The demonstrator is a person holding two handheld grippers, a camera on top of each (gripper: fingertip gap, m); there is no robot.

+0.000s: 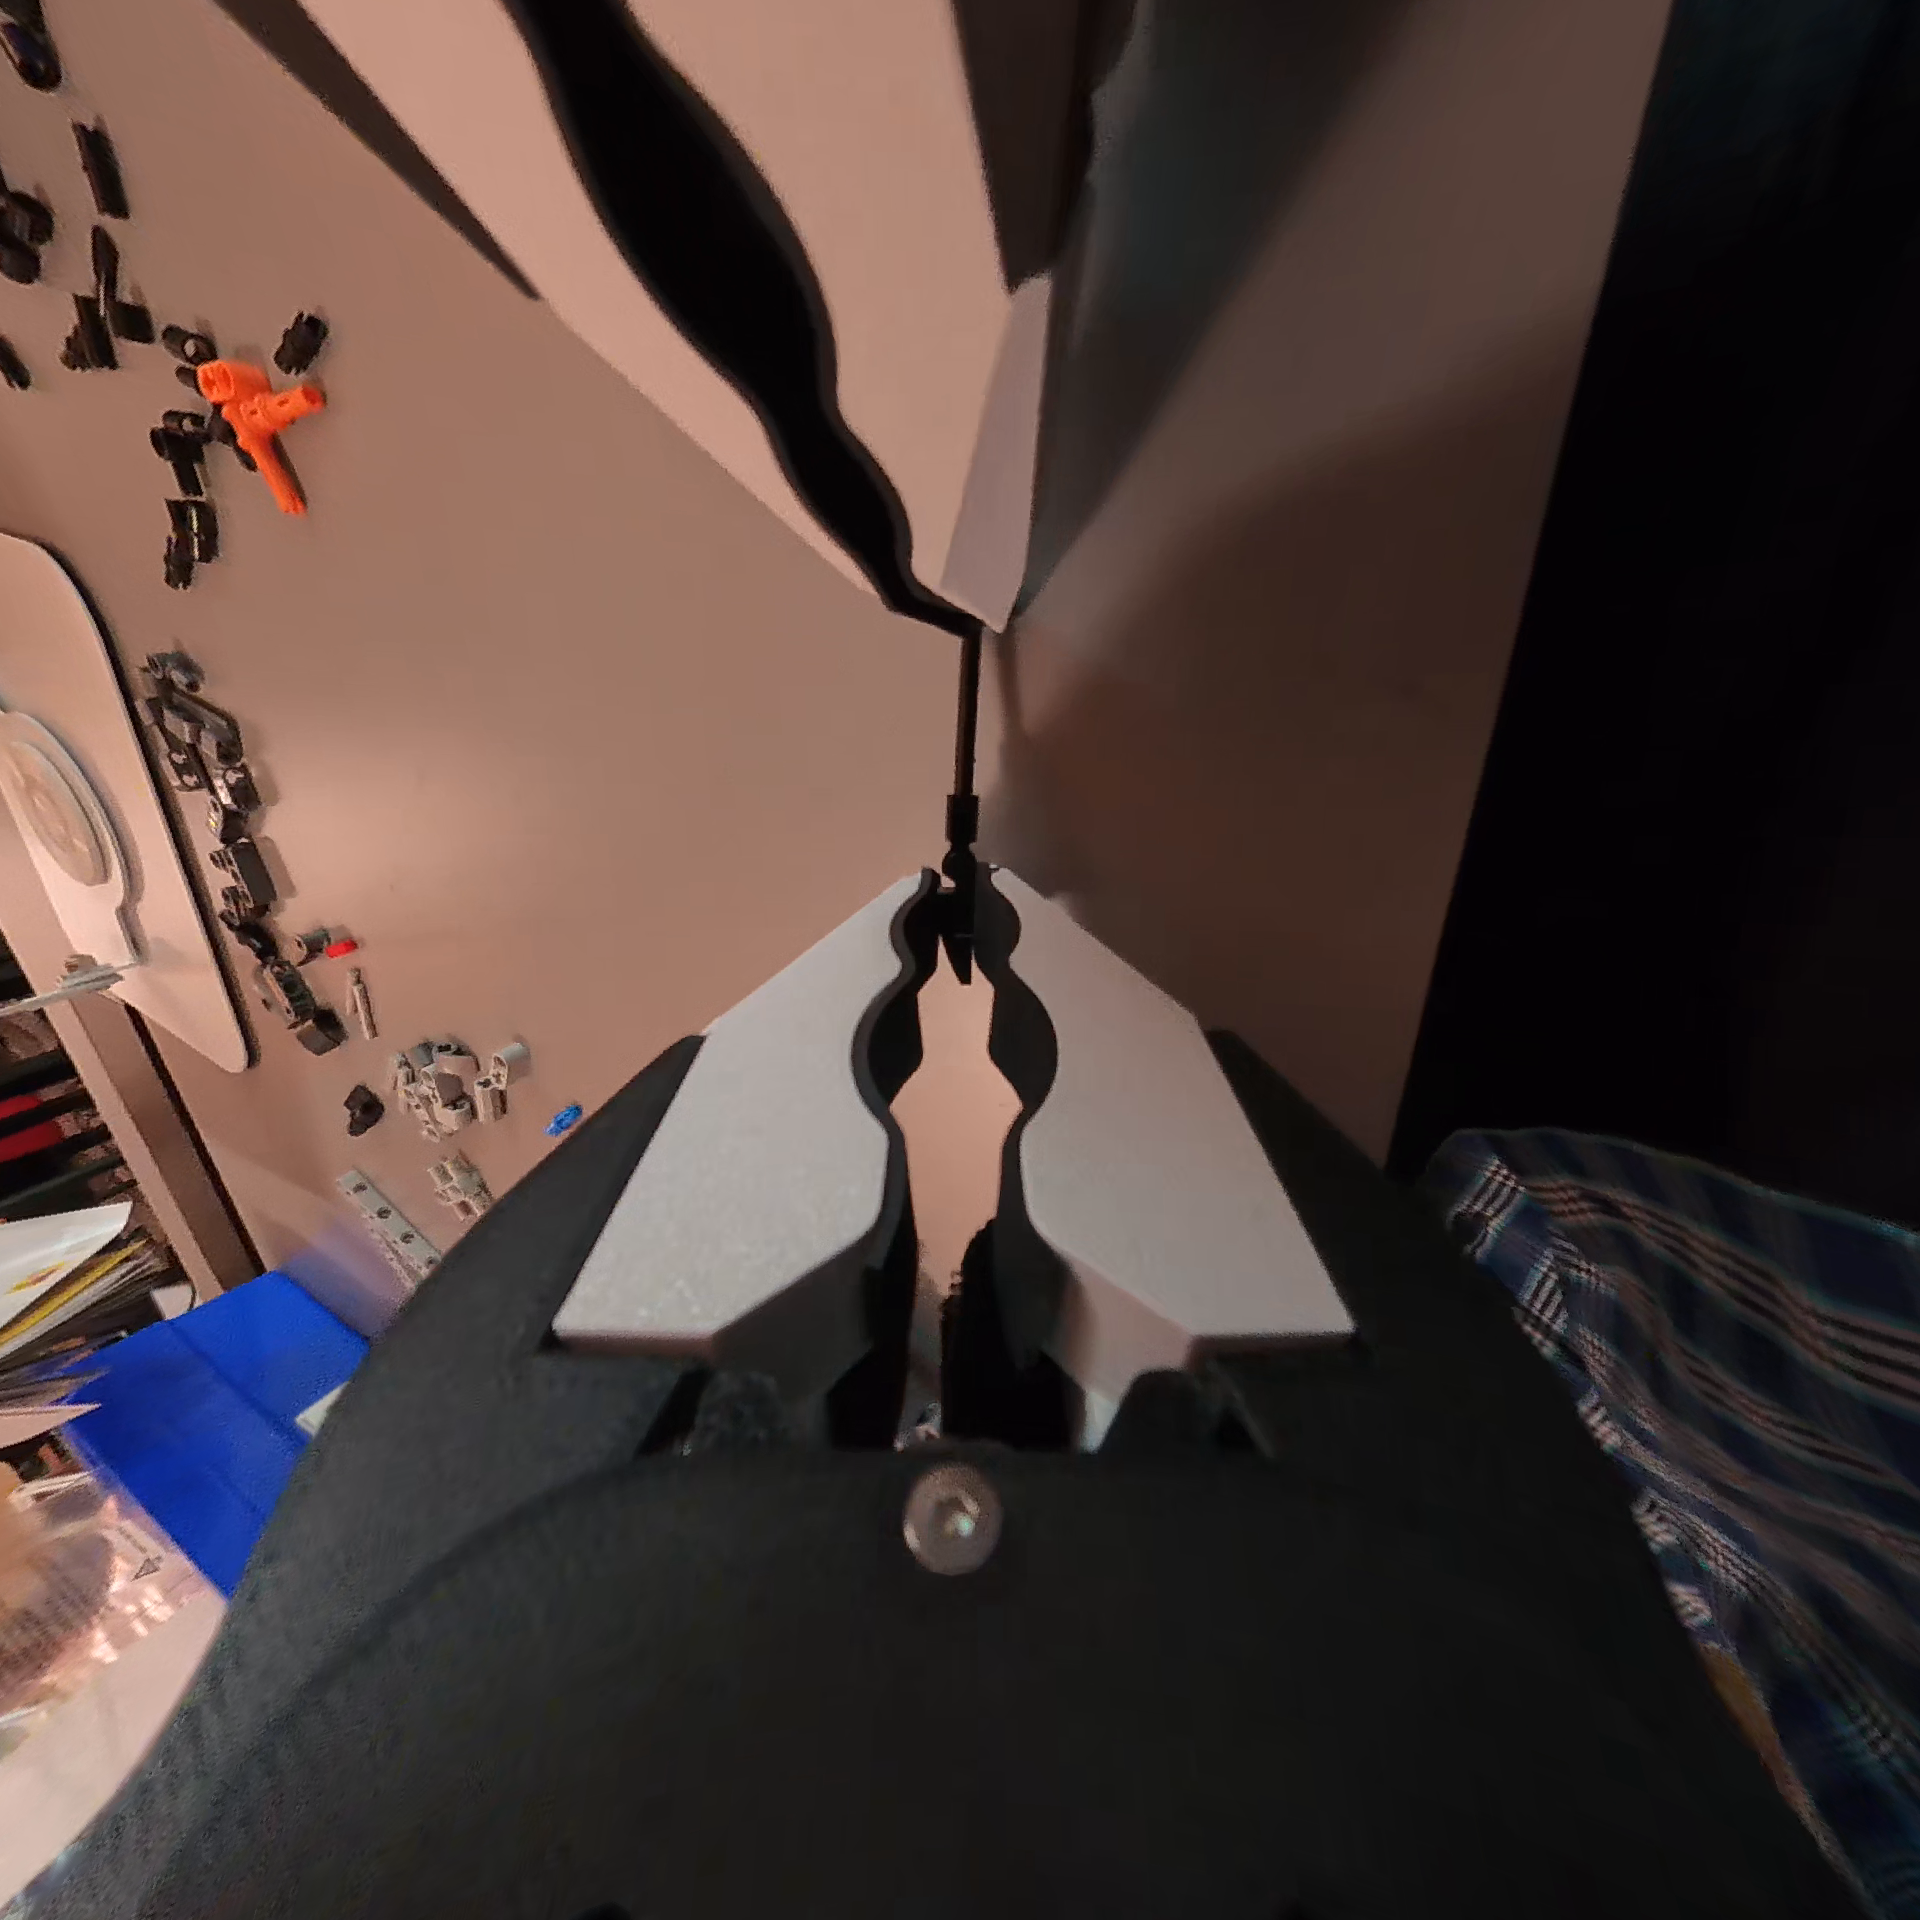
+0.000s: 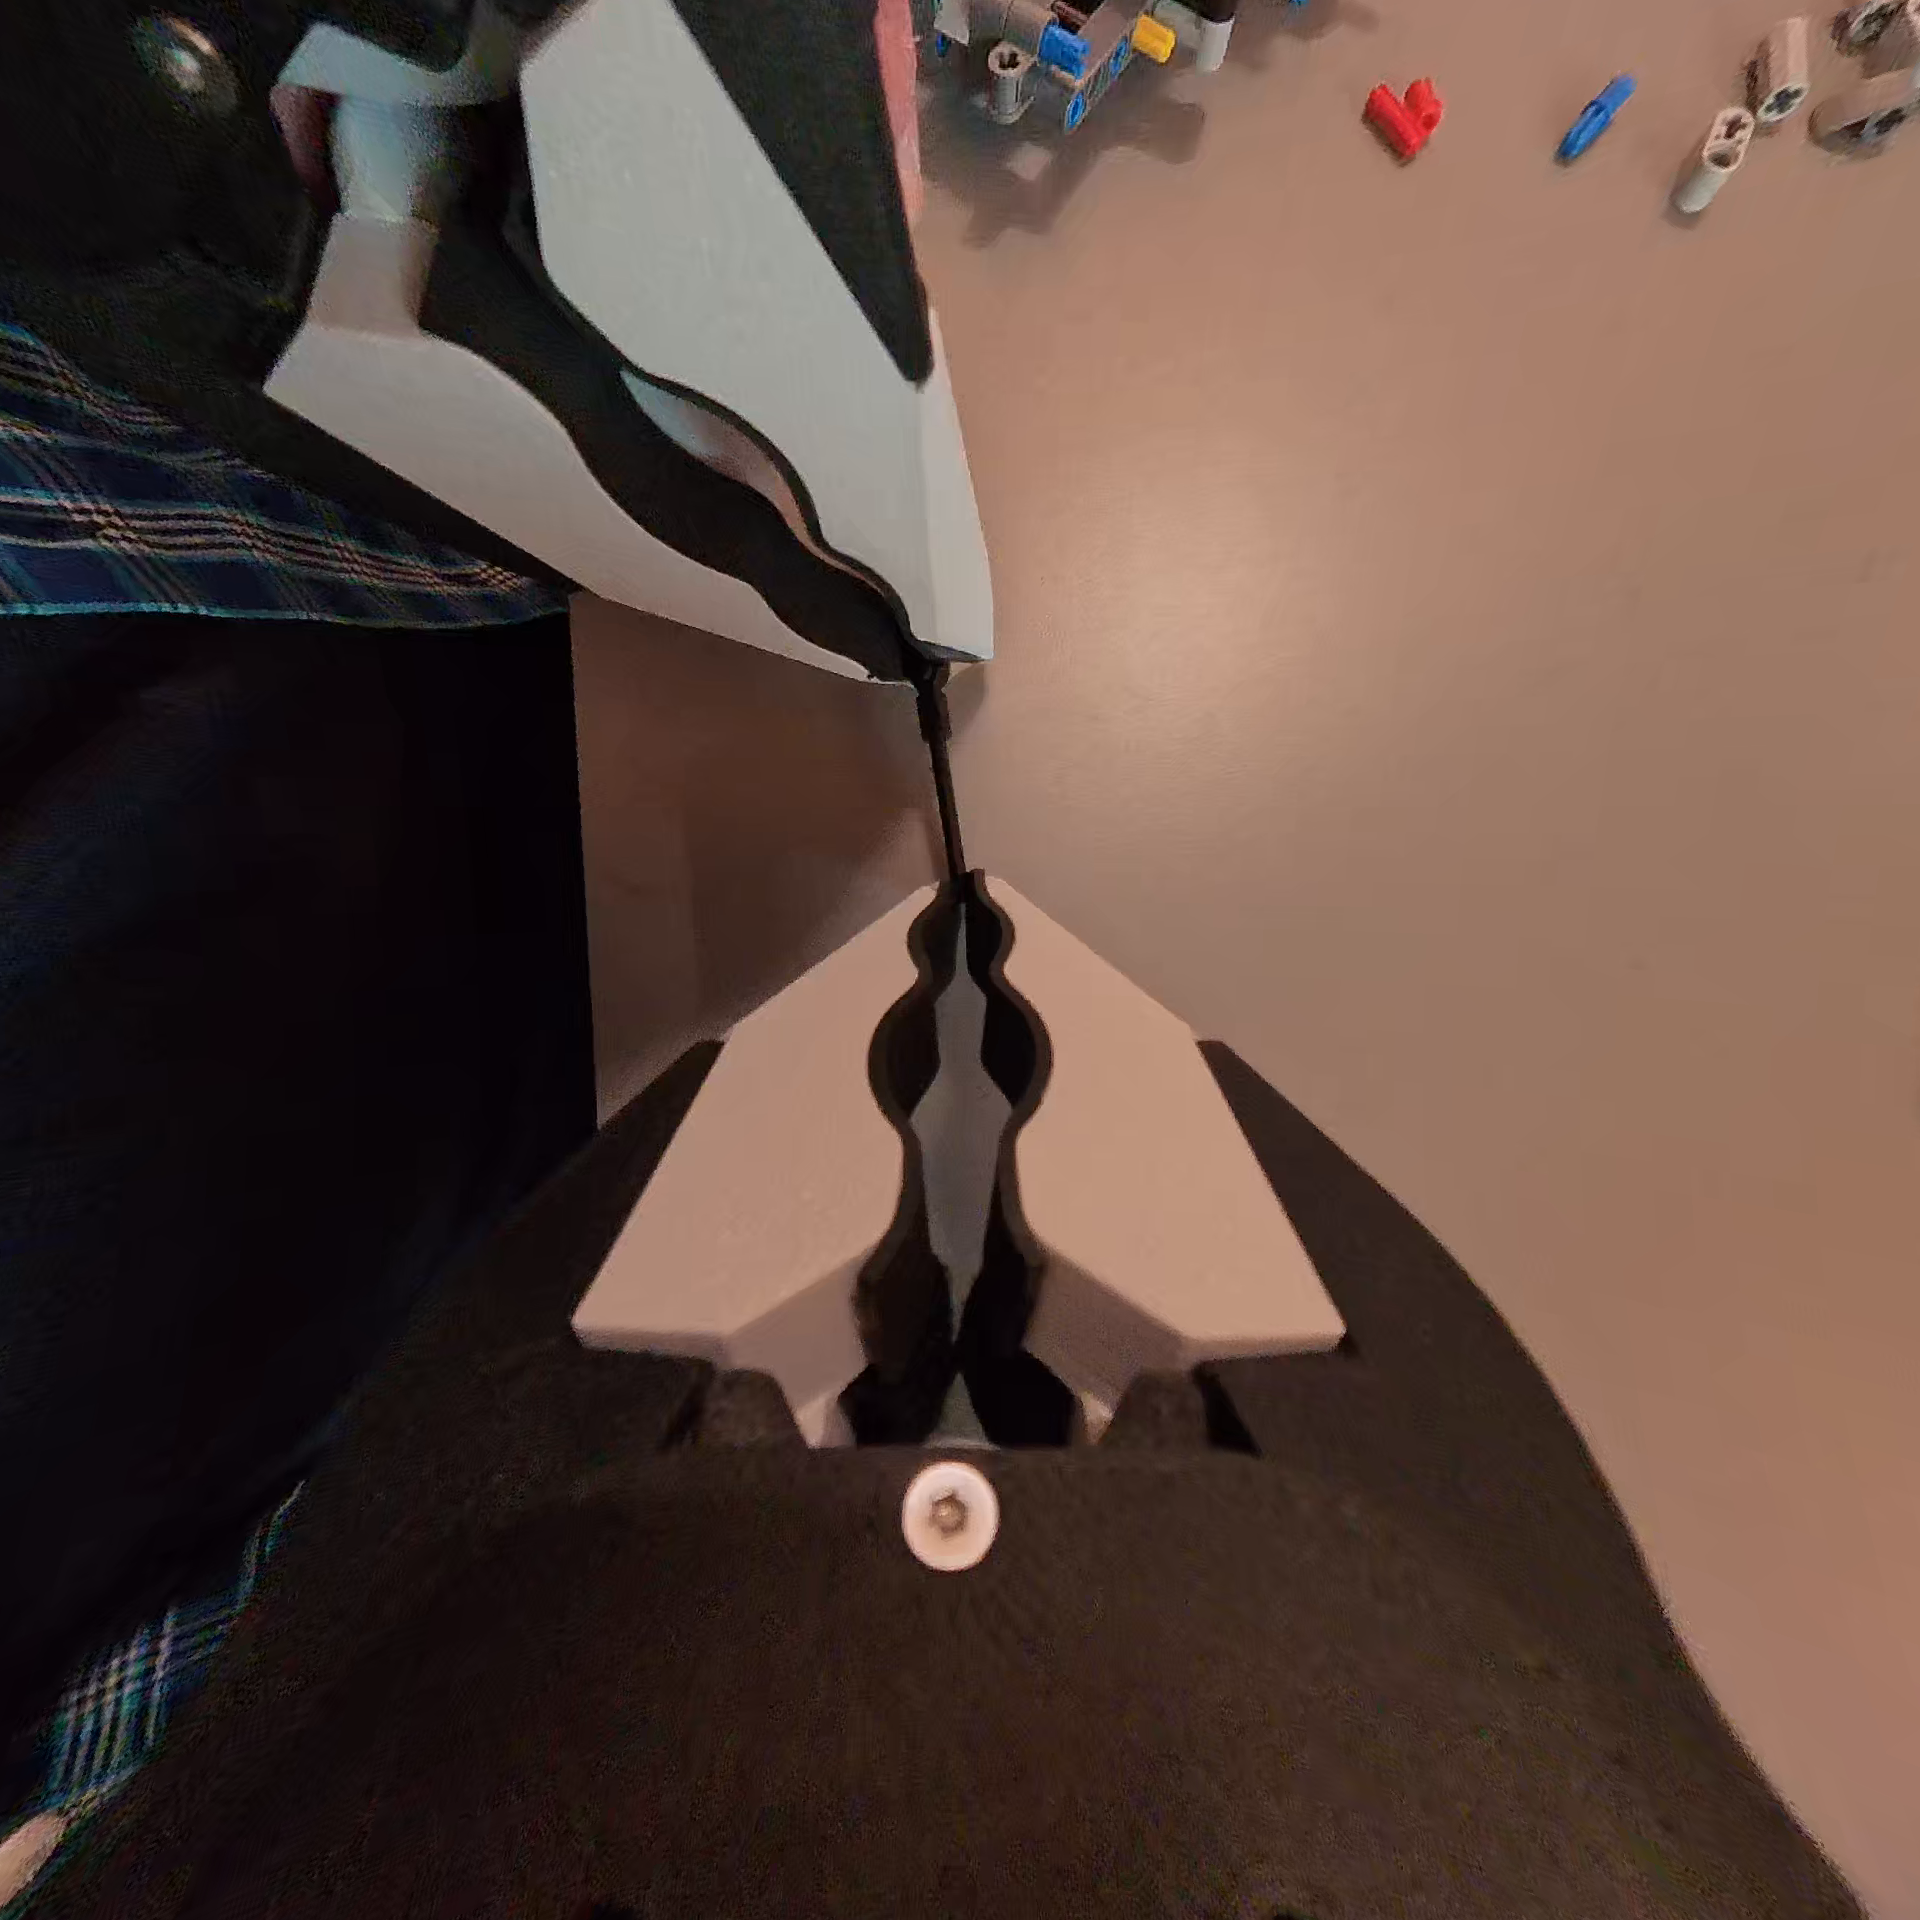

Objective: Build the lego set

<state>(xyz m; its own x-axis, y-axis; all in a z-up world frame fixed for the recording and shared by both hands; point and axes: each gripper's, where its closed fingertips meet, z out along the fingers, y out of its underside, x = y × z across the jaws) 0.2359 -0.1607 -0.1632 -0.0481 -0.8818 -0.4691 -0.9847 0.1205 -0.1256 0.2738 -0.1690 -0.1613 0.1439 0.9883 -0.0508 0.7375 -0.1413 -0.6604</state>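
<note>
Lego axle (image 1: 970, 727), thin and black, spans the gap between your two grippers, above the tan table (image 1: 582, 665) near its edge. Your left gripper (image 1: 958, 914) is pinched narrowly on the small black connector (image 1: 961, 831) at one end; your right gripper (image 2: 966, 894) is pinched on the other end. Loose black, grey and orange pieces (image 1: 255, 416) lie far left.

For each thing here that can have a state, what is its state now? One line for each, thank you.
Left gripper: shut on the small black connector.
Right gripper: shut on the thin black rod.
Thin black rod: held in the air between both grippers.
Small black connector: on the rod's end, at the left gripper.
Orange piece: loose on the table.
Red piece: loose on the table.
</note>
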